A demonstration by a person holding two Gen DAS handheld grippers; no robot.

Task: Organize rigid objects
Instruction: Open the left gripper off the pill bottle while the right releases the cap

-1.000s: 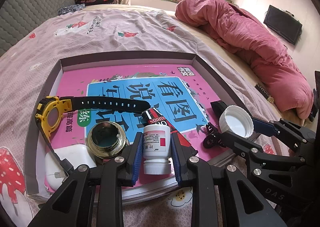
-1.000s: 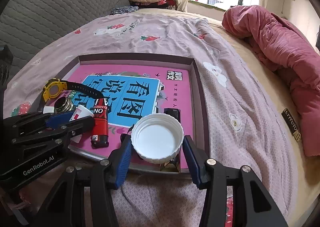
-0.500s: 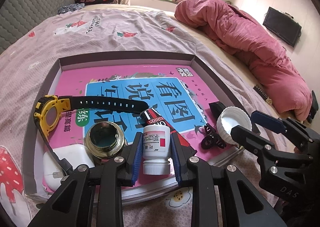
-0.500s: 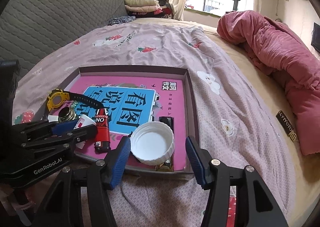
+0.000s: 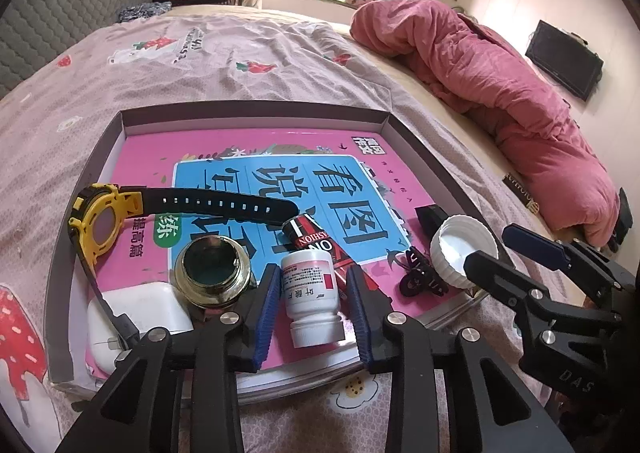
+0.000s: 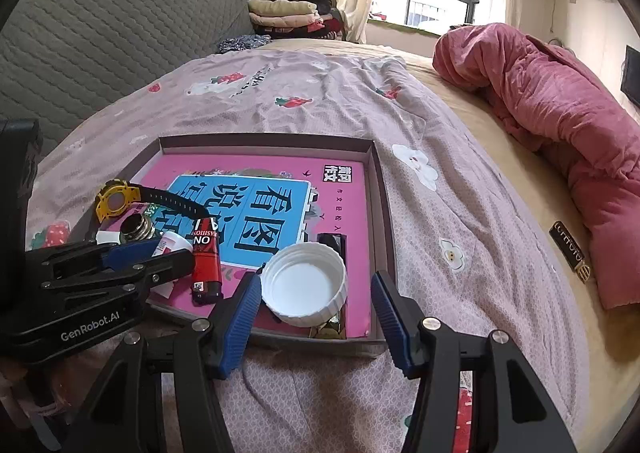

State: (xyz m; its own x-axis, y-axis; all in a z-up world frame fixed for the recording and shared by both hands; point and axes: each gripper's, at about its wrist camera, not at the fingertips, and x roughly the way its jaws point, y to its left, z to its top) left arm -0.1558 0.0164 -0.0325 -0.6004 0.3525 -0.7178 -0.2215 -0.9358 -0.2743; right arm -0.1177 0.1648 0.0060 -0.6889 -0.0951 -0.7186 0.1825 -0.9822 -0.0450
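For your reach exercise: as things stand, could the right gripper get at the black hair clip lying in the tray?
Probably yes. The hair clip lies uncovered just beside the white cap, which sits loose between the right gripper's open jaws; that cap might get nudged.

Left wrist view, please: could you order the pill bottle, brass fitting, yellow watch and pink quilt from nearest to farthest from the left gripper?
1. Pill bottle, between the opening left gripper fingers.
2. Brass fitting, just left.
3. Yellow watch, farther left.
4. Pink quilt, far right.

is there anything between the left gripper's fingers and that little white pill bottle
No. The white pill bottle lies directly between the left gripper's opening jaws, small gaps either side. The brass ring and red lighter sit just outside.
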